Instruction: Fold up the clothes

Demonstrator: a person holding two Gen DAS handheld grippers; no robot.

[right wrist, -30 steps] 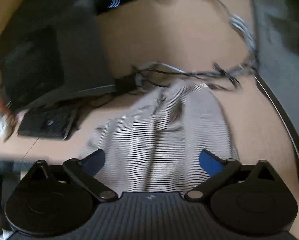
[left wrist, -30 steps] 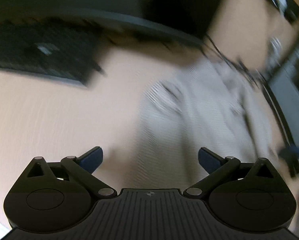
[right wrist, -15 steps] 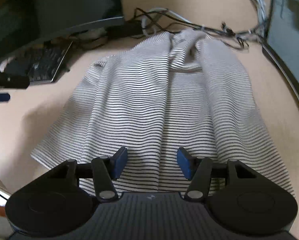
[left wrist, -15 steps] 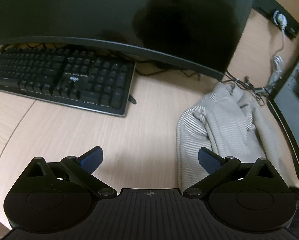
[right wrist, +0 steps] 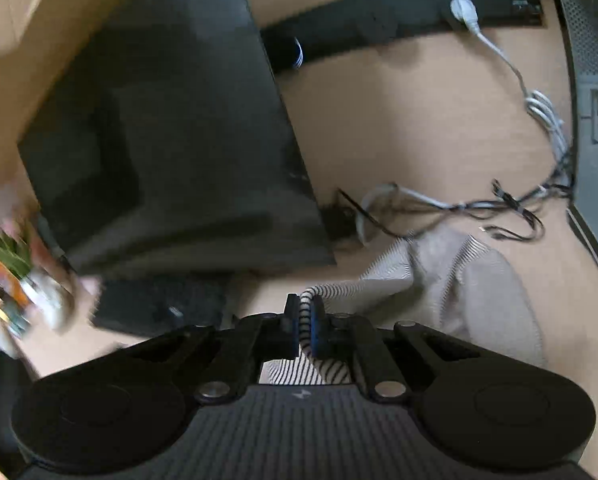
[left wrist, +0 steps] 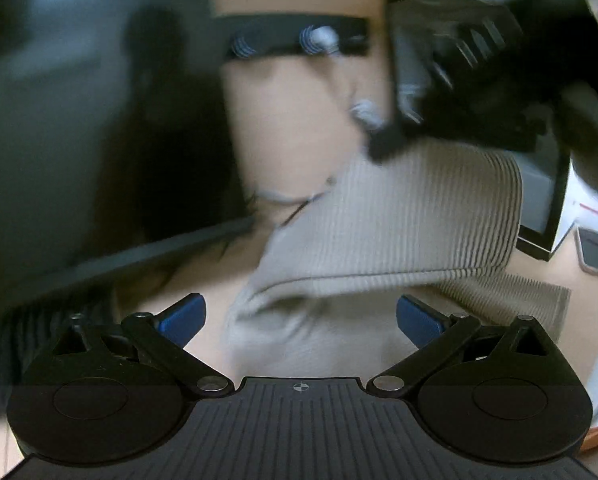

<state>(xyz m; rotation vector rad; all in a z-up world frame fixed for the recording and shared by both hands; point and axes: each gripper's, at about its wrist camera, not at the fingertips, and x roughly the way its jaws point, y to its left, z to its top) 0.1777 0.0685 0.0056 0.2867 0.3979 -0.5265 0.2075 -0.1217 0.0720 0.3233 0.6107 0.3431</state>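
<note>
A black-and-white striped garment (right wrist: 459, 276) lies on the wooden desk (right wrist: 399, 128). My right gripper (right wrist: 307, 320) is shut on a bunched edge of it, lifted off the desk, with cloth trailing down behind the fingers. In the blurred left wrist view the same striped garment (left wrist: 399, 232) hangs lifted on its right side, where the dark bulk of the other gripper (left wrist: 479, 92) sits above it. My left gripper (left wrist: 299, 316) stands open just in front of the cloth's lower fold, nothing between its blue pads (left wrist: 183, 316).
A large dark monitor (right wrist: 171, 152) stands at the left with a keyboard (right wrist: 159, 304) under it. Tangled cables (right wrist: 499, 208) and a black power strip (right wrist: 399, 12) lie at the back. A second screen (left wrist: 539, 200) and a phone (left wrist: 595, 252) are at the right.
My right gripper has closed on the garment's near edge and risen with it. My left gripper has rolled and swung right, from the keyboard toward the lifted cloth, staying open.
</note>
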